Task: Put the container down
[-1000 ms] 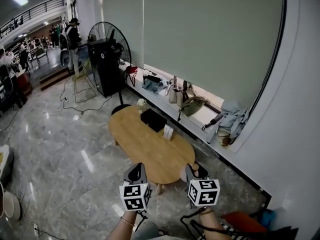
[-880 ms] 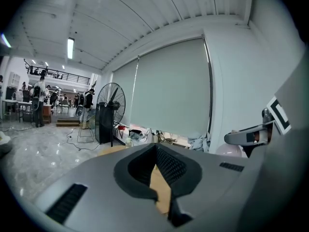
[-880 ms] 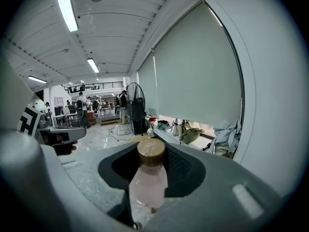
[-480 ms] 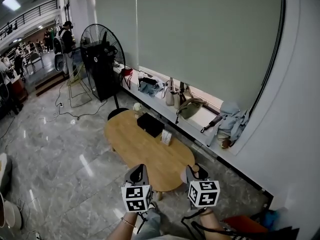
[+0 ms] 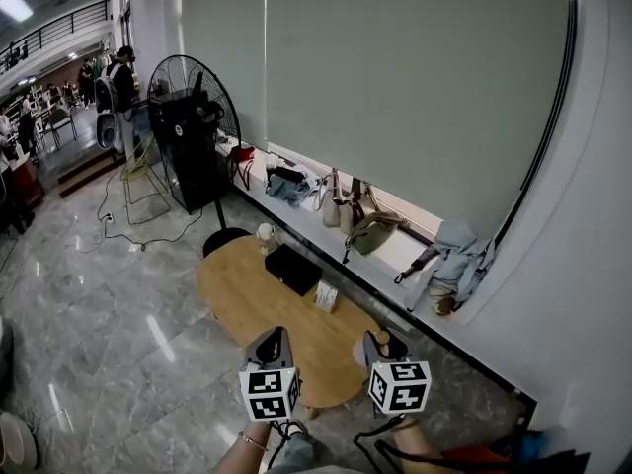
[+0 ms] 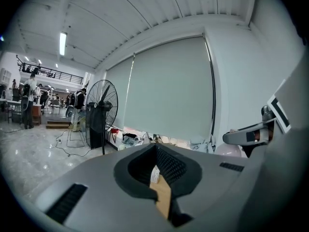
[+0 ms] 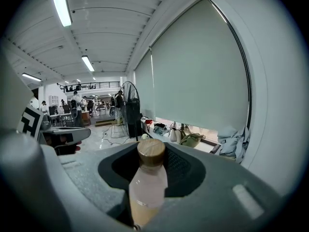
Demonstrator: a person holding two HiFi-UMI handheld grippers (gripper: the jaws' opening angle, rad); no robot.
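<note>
My right gripper [image 5: 381, 348] is shut on a container [image 7: 146, 180], a pale translucent bottle with a round wooden lid [image 7: 151, 152]. The bottle stands upright between the jaws, its lower part amber. In the head view the lid [image 5: 381, 338] just shows above the gripper, over the near right end of an oval wooden table [image 5: 252, 299]. My left gripper [image 5: 269, 348] is beside it at the same height, over the table's near edge. Its jaws meet with nothing between them. In the left gripper view only a sliver of table shows through the narrow gap of the left gripper [image 6: 158, 178].
On the table lie a black flat box [image 5: 293, 268], a small white box [image 5: 326, 296] and a cup [image 5: 265, 233] at the far end. A large standing fan [image 5: 188, 126] is beyond it. Bags and clothes line a low ledge [image 5: 395, 255] along the wall. Grey marble floor lies left.
The table has drawn closer and shifted left in the head view as the person moves towards it. Both grippers keep their pose, and the container stays in the right one.
</note>
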